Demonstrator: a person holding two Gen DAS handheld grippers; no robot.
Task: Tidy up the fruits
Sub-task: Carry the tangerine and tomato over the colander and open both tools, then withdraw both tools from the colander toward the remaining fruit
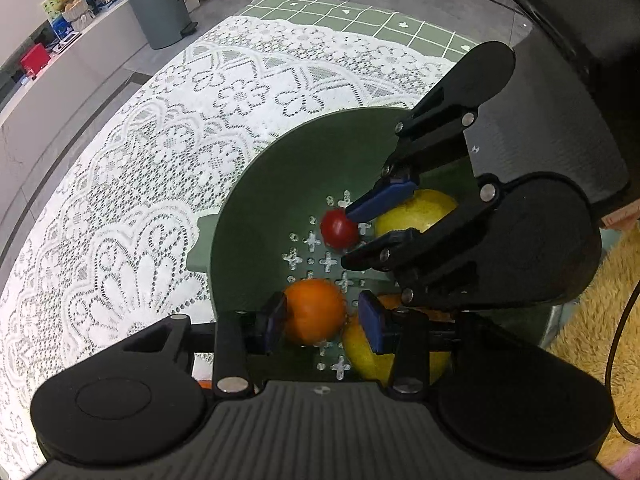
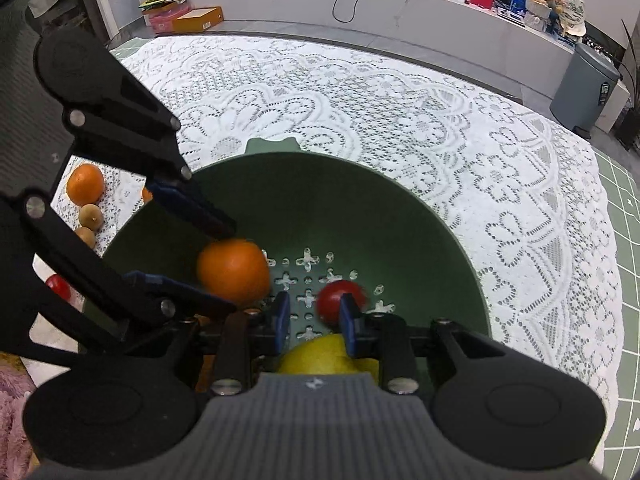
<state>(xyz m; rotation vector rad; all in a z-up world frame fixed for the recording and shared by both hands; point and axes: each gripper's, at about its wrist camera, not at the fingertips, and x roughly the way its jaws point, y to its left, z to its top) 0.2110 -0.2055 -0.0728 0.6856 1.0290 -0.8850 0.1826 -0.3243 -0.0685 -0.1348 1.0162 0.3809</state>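
Over the green colander (image 1: 280,176) on the lace-covered tabletop (image 1: 140,184), both grippers reach in. Left gripper (image 1: 325,322): jaws spread, an orange (image 1: 314,310) loose between them. Right gripper (image 2: 314,320): jaws released beside a red tomato (image 2: 334,296), a yellow pear (image 2: 320,356) just below.
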